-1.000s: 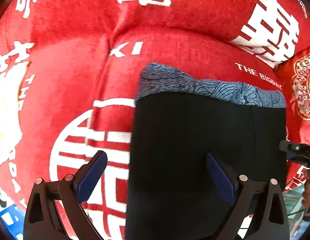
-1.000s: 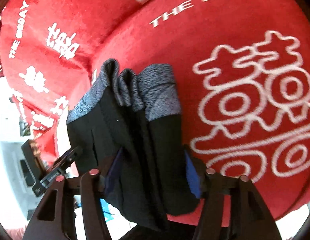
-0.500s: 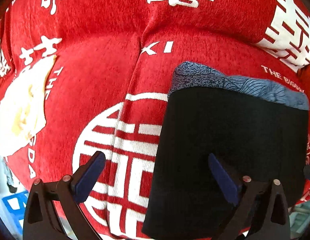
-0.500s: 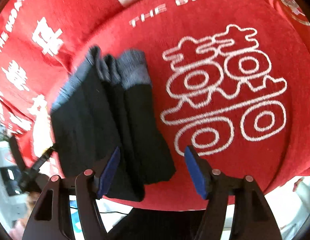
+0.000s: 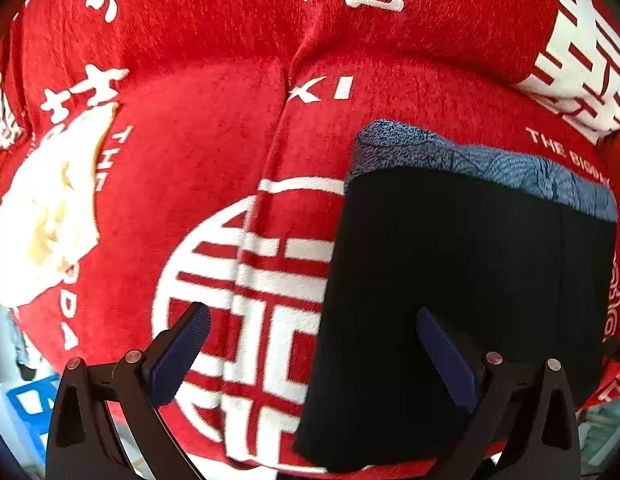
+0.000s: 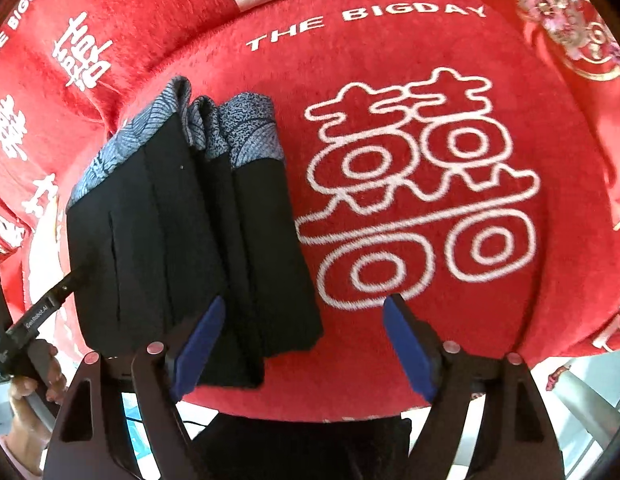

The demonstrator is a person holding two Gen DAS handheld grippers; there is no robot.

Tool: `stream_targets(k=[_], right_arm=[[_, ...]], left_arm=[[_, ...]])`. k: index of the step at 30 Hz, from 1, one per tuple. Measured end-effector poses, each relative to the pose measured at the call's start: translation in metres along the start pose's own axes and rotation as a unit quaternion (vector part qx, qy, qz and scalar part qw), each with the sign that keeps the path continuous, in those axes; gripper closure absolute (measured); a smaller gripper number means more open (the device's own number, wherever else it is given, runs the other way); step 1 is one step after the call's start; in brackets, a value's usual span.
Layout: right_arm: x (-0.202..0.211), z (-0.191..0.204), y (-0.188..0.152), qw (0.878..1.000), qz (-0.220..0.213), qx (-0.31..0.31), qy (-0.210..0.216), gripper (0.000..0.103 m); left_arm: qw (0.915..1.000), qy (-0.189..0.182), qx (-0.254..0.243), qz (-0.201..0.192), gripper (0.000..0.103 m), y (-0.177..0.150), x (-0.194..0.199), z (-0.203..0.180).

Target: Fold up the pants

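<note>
The right claw (image 6: 300,344) hangs above the near edge of the pants (image 6: 182,248) with its jaws opening; only the outer corner of the cloth lies under the gap and neither blue pad presses on it. The left claw (image 5: 313,356) is spread wide and holds nothing, one pad over the red cover (image 5: 190,184), the other over the pants (image 5: 461,288).

There are two claws, one pair of pants, one red cover with white characters, and a red embroidered cushion (image 6: 565,28) at the far right.

A second ago the right claw's pads squeezed the bundle; now they are off it and the cloth lies flat.

The pants are black with a grey-blue patterned waistband (image 6: 246,132), folded into a stacked rectangle of several layers on the cover.
</note>
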State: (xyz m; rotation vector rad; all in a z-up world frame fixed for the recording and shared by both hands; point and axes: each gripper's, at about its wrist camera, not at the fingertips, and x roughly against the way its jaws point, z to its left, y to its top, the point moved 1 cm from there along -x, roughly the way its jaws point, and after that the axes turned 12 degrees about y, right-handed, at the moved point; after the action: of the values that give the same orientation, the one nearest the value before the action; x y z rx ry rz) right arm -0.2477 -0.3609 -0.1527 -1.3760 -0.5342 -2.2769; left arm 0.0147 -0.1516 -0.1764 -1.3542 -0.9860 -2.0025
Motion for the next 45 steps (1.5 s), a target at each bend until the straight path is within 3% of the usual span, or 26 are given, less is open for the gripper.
stream_targets(k=[8, 10, 16, 21, 24, 35, 45], right_arm=[[0.03, -0.012, -0.03, 0.999, -0.011, -0.016, -0.049, 0.018], [0.036, -0.008, -0.036, 0.998, -0.018, -0.007, -0.066, 0.012], [0.055, 0.024, -0.05, 0.997, -0.036, 0.02, -0.067, 0.012], [0.062, 0.055, -0.057, 0.997, -0.037, 0.032, -0.06, 0.01], [0.066, 0.071, -0.06, 0.998, -0.037, 0.034, -0.049, 0.0], [0.069, 0.124, -0.067, 0.993, -0.001, 0.084, -0.081, 0.0], [0.075, 0.138, -0.064, 0.993, 0.004, 0.077, -0.091, 0.0]], left_arm=[[0.9973, 0.04, -0.06, -0.009, 0.0, -0.026, 0.032, -0.002], [0.9967, 0.036, -0.072, -0.012, 0.0, -0.033, 0.043, -0.006], [0.9946, 0.023, -0.1, -0.017, 0.0, -0.046, 0.078, -0.018], [0.9942, 0.007, -0.107, -0.012, 0.0, -0.051, 0.102, -0.018], [0.9945, -0.002, -0.105, -0.006, 0.0, -0.052, 0.112, -0.013], [0.9952, 0.003, -0.098, -0.001, 0.0, -0.058, 0.135, -0.001], [0.9946, 0.015, -0.103, -0.003, 0.0, -0.063, 0.146, -0.002]])
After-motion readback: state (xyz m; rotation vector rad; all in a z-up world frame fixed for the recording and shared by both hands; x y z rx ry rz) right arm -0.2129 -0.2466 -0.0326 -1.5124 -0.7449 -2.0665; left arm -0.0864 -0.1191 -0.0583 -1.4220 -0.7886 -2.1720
